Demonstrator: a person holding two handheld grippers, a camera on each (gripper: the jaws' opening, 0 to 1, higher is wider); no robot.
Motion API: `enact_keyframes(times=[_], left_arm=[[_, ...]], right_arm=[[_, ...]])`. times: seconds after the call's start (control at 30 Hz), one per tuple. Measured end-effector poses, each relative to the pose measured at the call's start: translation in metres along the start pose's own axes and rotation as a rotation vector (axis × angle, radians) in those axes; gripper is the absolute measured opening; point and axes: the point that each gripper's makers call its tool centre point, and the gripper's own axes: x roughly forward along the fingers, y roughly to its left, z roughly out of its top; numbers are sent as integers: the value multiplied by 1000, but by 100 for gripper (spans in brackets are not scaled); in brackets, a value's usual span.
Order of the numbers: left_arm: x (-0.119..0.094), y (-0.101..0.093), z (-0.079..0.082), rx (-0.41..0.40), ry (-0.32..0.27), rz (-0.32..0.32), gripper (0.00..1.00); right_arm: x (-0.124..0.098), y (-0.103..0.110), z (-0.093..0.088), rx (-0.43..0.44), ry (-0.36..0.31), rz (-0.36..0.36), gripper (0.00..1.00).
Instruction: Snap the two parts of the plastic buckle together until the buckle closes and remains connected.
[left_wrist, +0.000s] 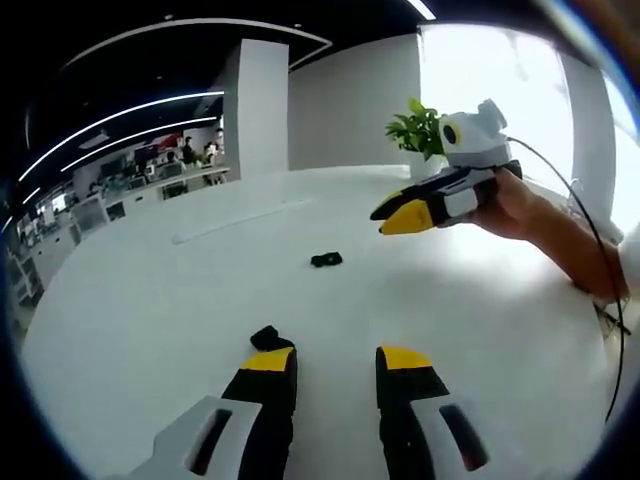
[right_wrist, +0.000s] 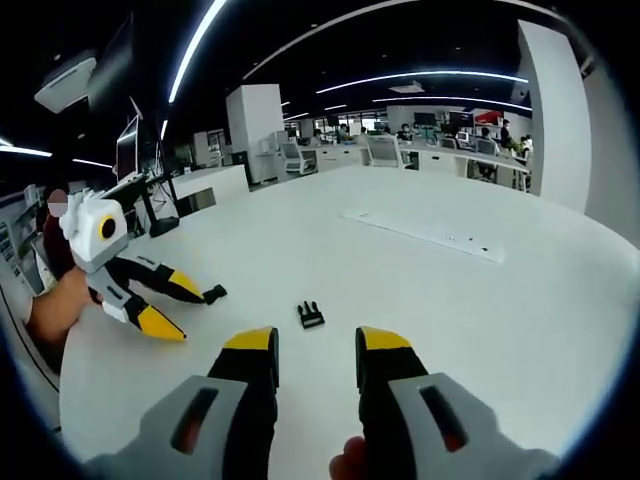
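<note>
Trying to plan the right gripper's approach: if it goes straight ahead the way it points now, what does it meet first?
Probably the black buckle part lying on the white table, just ahead of the right gripper and roughly between its open jaws. Depth is hard to judge, so it may touch the tabletop first.

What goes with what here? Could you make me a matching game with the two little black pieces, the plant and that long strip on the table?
Things:
1. pronged buckle part
2. other buckle part
3. plant
4. white strip

Places:
A. near the far edge of the table, beyond the right gripper as the left gripper view shows it
B. at the tip of one finger of the left gripper
C. alone on the table, just ahead of the right gripper
D. lying flat, farther out across the table

Pairs: 1-C, 2-B, 3-A, 4-D
</note>
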Motion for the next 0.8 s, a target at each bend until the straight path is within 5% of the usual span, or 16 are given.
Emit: enact_keyframes(times=[0.8], left_arm=[[-8, 27, 5, -27, -10, 64, 31]], right_arm=[[1, -1, -1, -22, 12, 0, 30]])
